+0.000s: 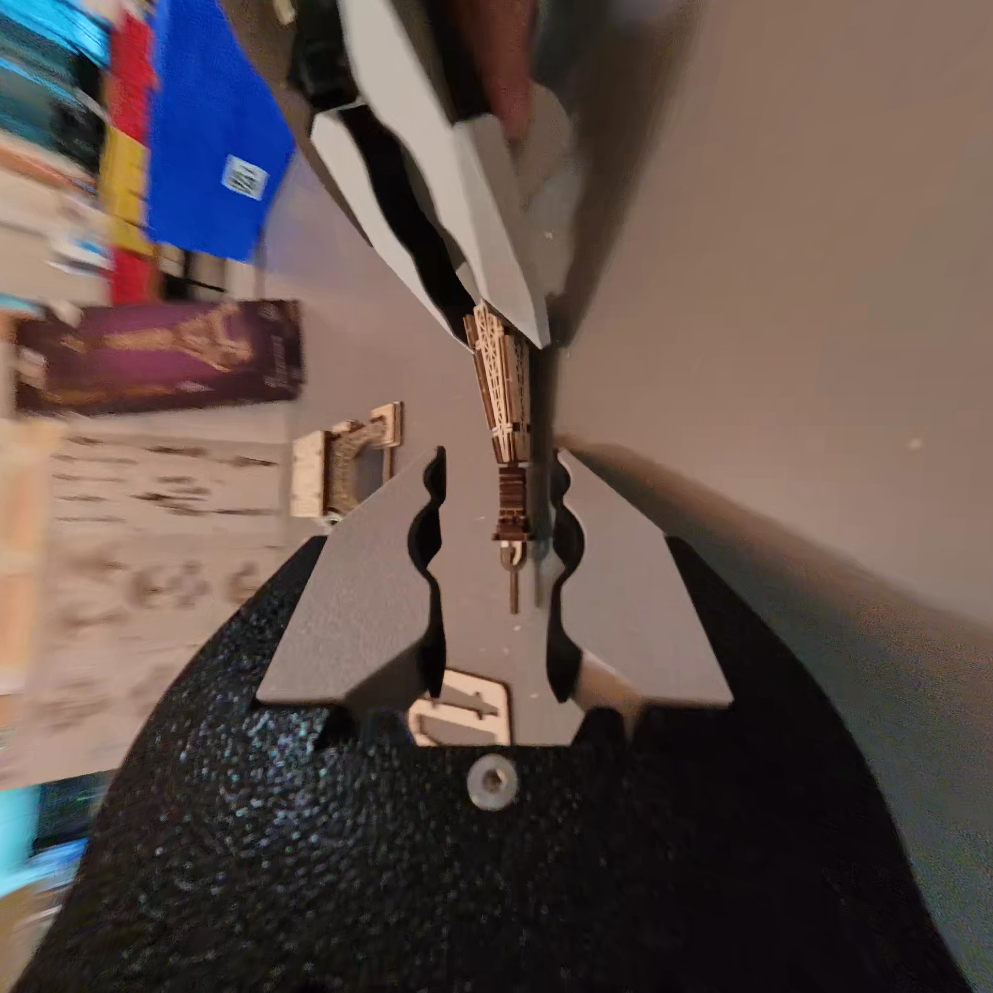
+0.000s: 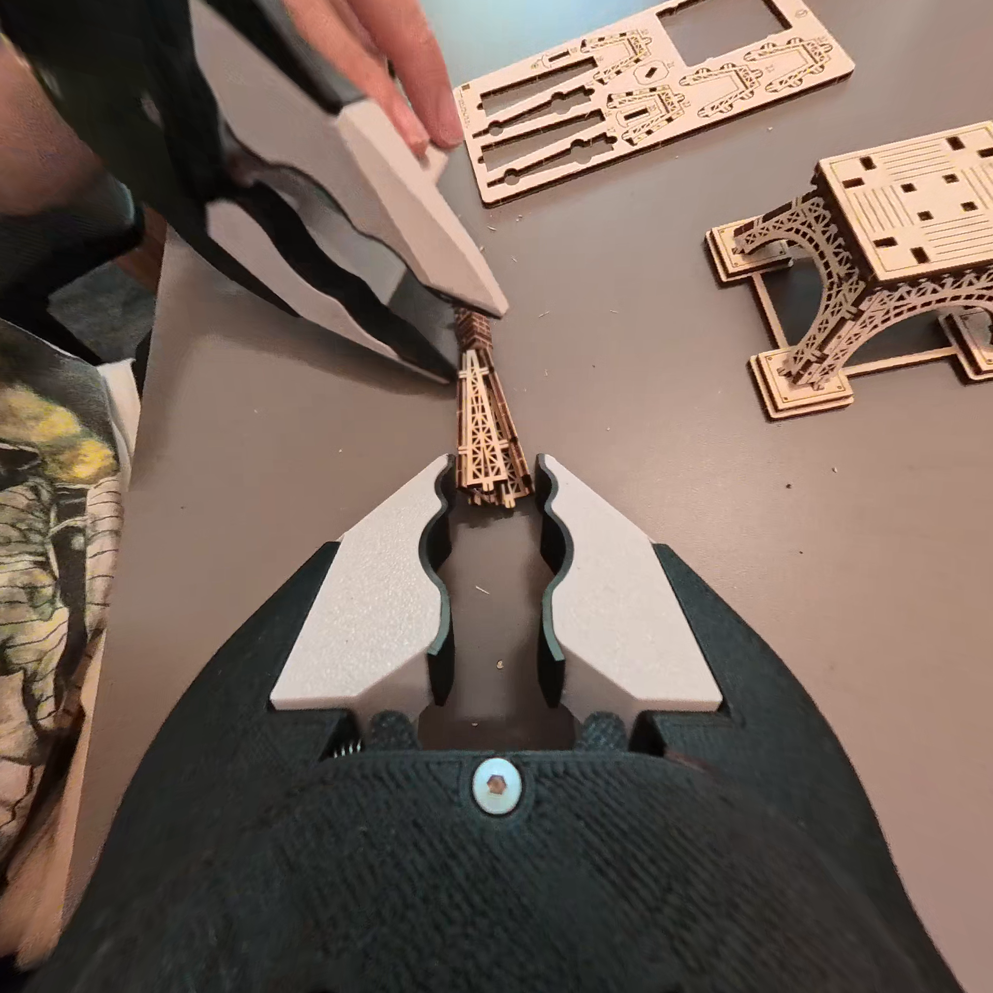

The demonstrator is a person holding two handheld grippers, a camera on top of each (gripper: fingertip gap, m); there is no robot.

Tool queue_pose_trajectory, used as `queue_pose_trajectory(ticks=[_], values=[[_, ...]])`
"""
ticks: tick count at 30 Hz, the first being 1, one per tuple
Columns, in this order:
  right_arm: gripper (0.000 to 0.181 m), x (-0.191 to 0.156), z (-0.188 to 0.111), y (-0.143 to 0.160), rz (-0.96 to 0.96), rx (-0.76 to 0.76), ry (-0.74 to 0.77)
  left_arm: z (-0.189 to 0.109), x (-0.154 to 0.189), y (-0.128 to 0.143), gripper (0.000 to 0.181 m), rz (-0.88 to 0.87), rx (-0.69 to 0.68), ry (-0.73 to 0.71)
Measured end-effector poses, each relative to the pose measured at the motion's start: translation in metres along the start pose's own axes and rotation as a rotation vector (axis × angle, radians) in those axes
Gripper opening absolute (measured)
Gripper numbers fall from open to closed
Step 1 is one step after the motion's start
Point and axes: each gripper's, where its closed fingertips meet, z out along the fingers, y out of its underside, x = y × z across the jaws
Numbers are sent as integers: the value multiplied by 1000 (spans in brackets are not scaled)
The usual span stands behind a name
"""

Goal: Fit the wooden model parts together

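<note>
While the tower base (image 2: 881, 258) stands on the grey table (image 2: 698, 564), the spire section (image 2: 478, 430) is away from it, off its left side in the right wrist view, stretched between the two grippers.

Right gripper (image 2: 494, 462): jaws part-way apart, tips flanking the wide, pale lattice end of the spire section. Both pads appear to touch it, so it reads as clamped on that end. This is the spire end nearer the camera, lower than the tower base in frame.

Left gripper (image 2: 478, 344): comes in from the upper left, farther from the tower base than the right one. Its jaws are apart around the narrow dark end of the spire. In its own view, the left gripper (image 1: 499, 457) shows a gap on both sides of the spire section (image 1: 505, 397), wider on the left. The thin tip pin points toward the camera. The right gripper (image 1: 505, 333) meets the wide end beyond.

A person's fingers (image 2: 387, 70) rest on the left gripper's body.

The part sheet (image 2: 645, 96), with some pieces punched out, lies flat beyond the tower base, up and left of it.

The left wrist view is motion-blurred. The tower base (image 1: 344, 467) shows left of the spire, with a purple box (image 1: 161, 354) past it.
</note>
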Motion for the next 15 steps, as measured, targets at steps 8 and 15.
queue_pose_trajectory(ticks=[8, 15], values=[[34, -4, -1, 0, -6, 1, -20, 1, -4, -20, 33, -896, 123, 461], [38, 1, -9, 1, 46, 29, -28, 11, 9, -16, 37, -827, 51, 488]])
